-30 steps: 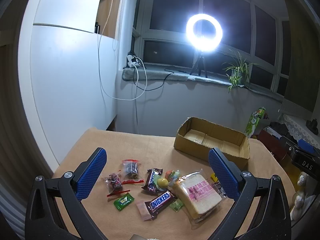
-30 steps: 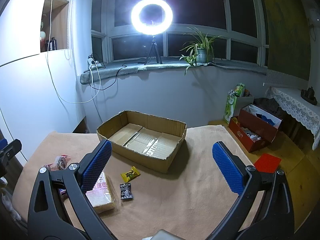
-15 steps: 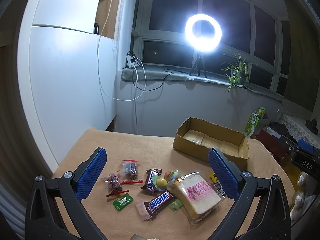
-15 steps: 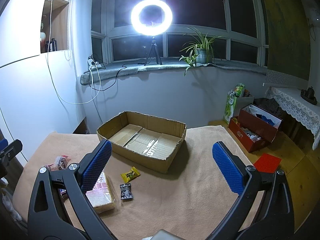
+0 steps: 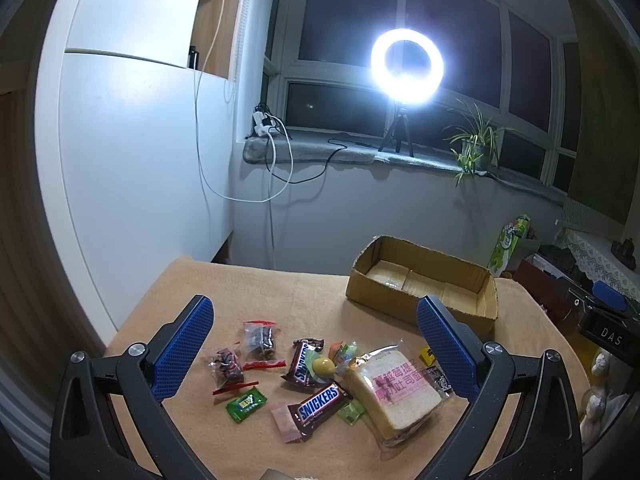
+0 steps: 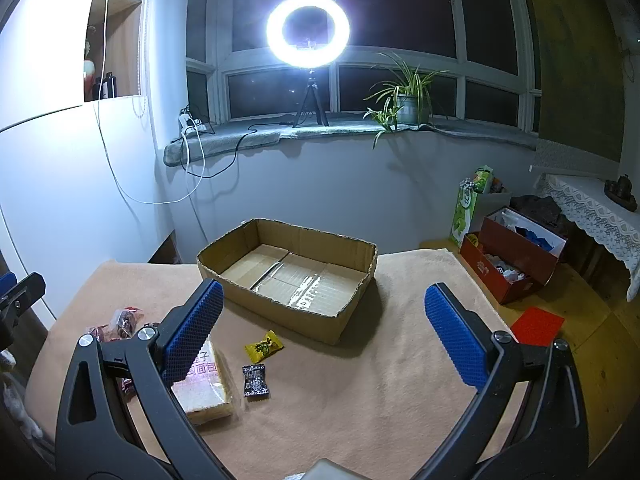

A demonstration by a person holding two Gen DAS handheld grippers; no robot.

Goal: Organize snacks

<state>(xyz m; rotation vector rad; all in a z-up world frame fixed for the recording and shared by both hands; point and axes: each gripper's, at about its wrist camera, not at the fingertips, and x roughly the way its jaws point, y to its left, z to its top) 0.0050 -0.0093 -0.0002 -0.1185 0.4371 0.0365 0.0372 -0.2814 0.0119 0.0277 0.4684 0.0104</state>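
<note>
Nothing is sorted yet, I judge. My left claw [image 5: 316,344] hangs wide open and empty above the heap on the bench [image 5: 280,296]: a green candy [image 5: 246,403], two bars marked SNICKERS [image 5: 320,402], then wrapped bread [image 5: 394,386] with pink writing I cannot read. Rightward, my right claw [image 6: 324,336] gapes empty too, over a yellow candy [image 6: 264,346] and black packet [image 6: 255,376] before the bare cardboard box [image 6: 288,308].

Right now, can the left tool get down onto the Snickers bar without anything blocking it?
Probably yes. The left tool is open and holds nothing, and the Snickers bar lies uncovered on the cloth below it. The bread pack and a pink candy crowd its ends, so a careless grab could catch those.
</note>
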